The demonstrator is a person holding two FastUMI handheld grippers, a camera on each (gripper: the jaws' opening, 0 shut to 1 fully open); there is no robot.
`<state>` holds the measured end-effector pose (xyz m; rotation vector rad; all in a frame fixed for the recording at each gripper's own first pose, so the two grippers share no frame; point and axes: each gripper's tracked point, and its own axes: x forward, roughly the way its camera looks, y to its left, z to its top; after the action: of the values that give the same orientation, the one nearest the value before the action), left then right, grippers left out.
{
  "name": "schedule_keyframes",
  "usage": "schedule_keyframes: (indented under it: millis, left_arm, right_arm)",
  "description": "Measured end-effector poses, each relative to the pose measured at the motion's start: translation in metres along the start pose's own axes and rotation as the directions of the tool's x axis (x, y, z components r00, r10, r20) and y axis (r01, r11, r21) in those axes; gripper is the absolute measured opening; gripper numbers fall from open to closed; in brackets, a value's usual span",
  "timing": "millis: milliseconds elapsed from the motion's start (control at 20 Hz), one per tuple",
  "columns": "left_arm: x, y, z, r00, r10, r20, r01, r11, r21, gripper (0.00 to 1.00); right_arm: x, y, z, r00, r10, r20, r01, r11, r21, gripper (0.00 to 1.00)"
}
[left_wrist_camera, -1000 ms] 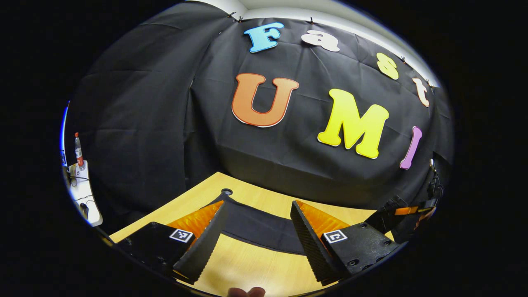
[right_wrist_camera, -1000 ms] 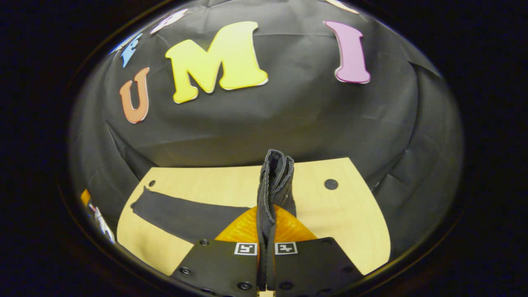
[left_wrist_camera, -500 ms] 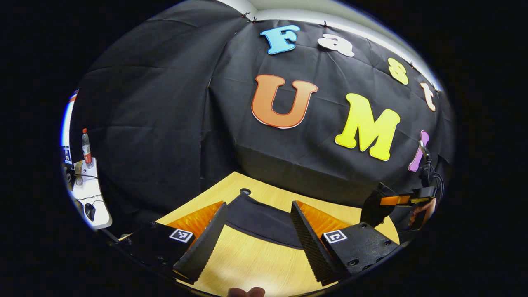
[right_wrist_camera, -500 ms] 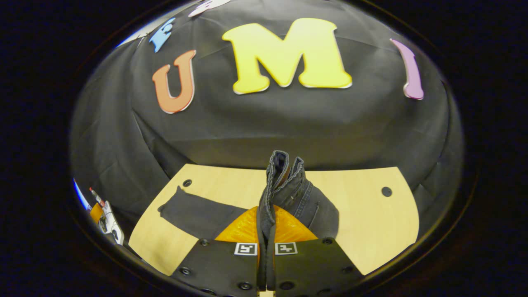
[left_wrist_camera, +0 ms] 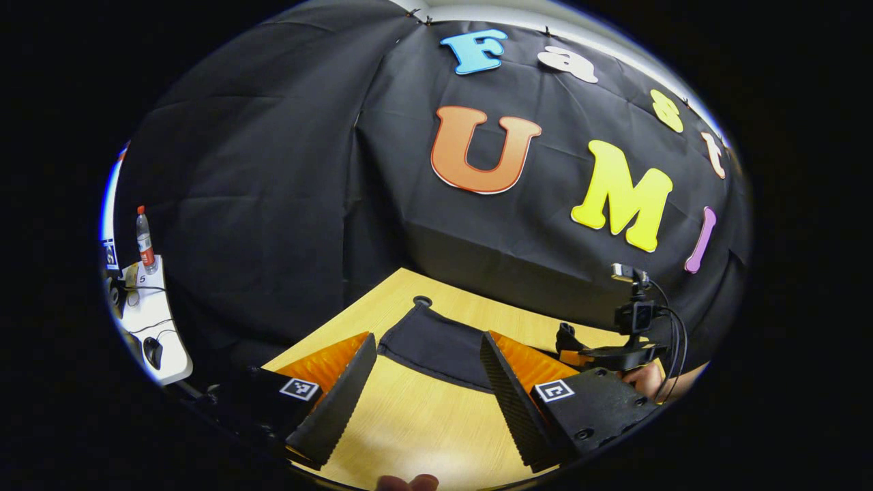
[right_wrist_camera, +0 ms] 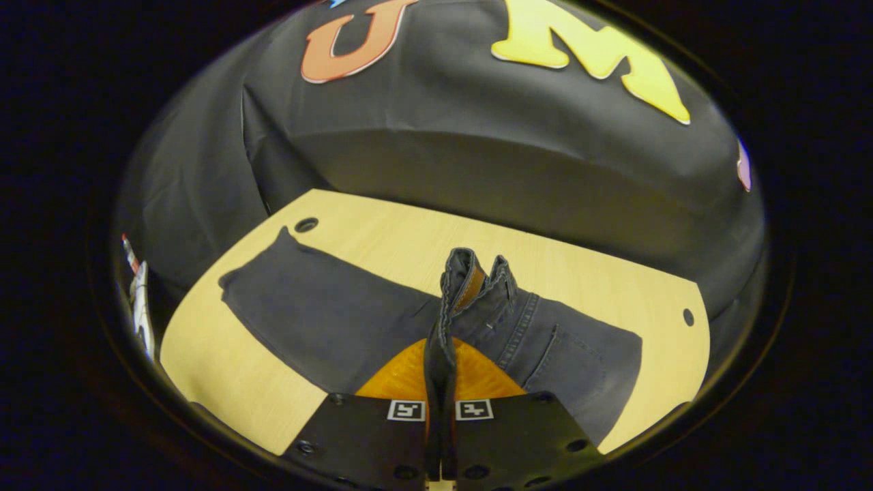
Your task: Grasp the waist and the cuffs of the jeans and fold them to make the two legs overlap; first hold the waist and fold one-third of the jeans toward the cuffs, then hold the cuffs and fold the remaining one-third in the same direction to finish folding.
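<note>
R gripper [right_wrist_camera: 441, 382] was clamped on the waistband [right_wrist_camera: 458, 286] of the dark grey jeans [right_wrist_camera: 327, 320], both fingers pressing the bunched denim btwn them, the band standing up past the tips w/ a tan inner lining showing at its top edge. Rest of the jeans lay flat on the light wood table [right_wrist_camera: 409, 239]: legs stretched away to the left of the right gripper view, cuff end [right_wrist_camera: 252, 276] near a round cable hole [right_wrist_camera: 306, 224] at the table's far left corner; seat w/ back pocket [right_wrist_camera: 580, 354] spread to the right of the gripper. A second hole [right_wrist_camera: 688, 317] sat near the table's right edge, apart from the fabric.

L gripper [left_wrist_camera: 426, 389] was spread wide, nothing btwn its fingers, over bare tabletop [left_wrist_camera: 423, 429]. Cuff end [left_wrist_camera: 436, 341] of the jeans lay beyond the fingertips, flat, not touching them, its corner just beside a hole [left_wrist_camera: 422, 301]. In the left gripper view the R gripper [left_wrist_camera: 614, 351] showed farther off at the right, w/ camera and cables on top and the holding hand [left_wrist_camera: 648, 378] partly seen. A fingertip [left_wrist_camera: 409, 483] showed at the bottom edge. Far left: a white side table [left_wrist_camera: 153, 327] w/ a bottle [left_wrist_camera: 144, 235] standing on it.
</note>
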<state>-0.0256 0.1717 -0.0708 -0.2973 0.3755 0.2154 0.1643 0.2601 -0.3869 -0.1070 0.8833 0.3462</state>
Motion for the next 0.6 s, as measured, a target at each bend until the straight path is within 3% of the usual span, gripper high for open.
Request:
schedule_keyframes:
  millis: [150, 300, 550, 600]
  left_arm:
    - [0.008, 0.006, -0.007, 1.0, 0.003, -0.025, -0.004, 0.999, -0.042, 0.99]
    - [0.014, 0.01, -0.012, 0.999, -0.005, -0.04, 0.002, 0.998, -0.067, 0.99]
    - [0.027, 0.02, -0.012, 0.998, -0.011, -0.055, 0.007, 0.997, -0.075, 0.99]
    - [0.03, 0.022, -0.013, 0.998, -0.012, -0.054, 0.008, 0.997, -0.074, 0.99]
  right_arm:
    - [0.016, 0.02, -0.011, 0.999, 0.024, -0.023, -0.025, 0.999, -0.031, 0.04]
    - [0.021, 0.033, -0.018, 0.998, 0.042, -0.039, -0.045, 0.996, -0.072, 0.17]
    - [0.016, 0.05, -0.021, 0.993, 0.114, -0.041, -0.117, 0.991, -0.063, 0.28]
    - [0.013, 0.057, -0.022, 0.989, 0.139, -0.047, -0.142, 0.988, -0.057, 0.42]
